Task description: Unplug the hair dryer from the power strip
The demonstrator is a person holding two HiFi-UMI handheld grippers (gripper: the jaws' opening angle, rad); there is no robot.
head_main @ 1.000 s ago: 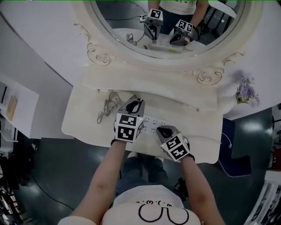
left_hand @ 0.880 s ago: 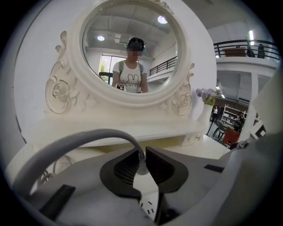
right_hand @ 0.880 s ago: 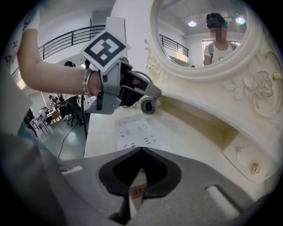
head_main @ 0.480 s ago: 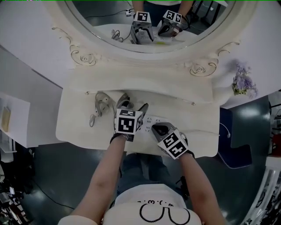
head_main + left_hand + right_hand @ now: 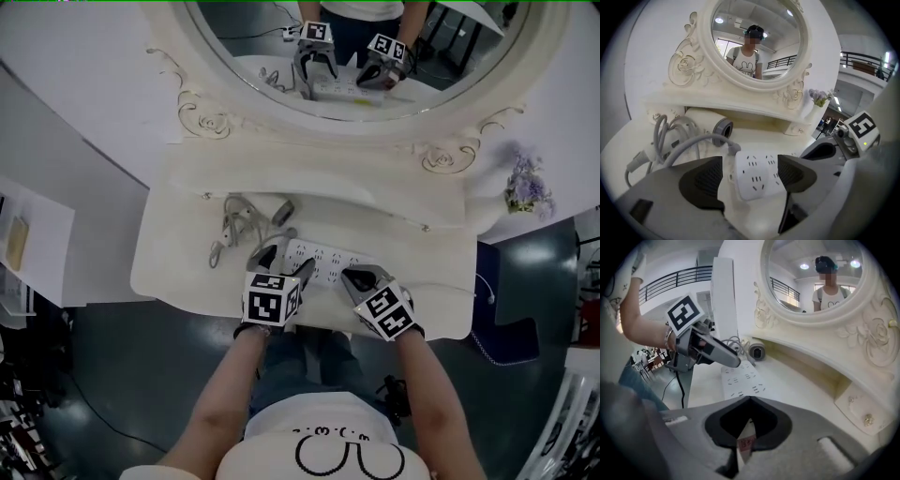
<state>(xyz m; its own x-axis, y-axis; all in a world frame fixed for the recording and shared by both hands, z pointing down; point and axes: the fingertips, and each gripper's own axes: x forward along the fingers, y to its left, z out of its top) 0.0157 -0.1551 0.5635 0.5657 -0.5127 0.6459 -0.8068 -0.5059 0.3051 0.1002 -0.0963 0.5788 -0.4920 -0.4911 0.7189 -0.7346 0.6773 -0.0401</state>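
Just opened, left hand-held gripper straddles power strip.

**A white dressing table in a bright hall**

A cream dressing table stands against a plain white wall. At its far edge a raised shelf carries an oval mirror in a carved frame with rose scrolls. Pale purple flowers stand at the far right corner. The floor is dark and glossy, catching soft reflections. Off to the right, a dark balcony railing runs through the white room. Round ceiling lights show in the mirror glass.
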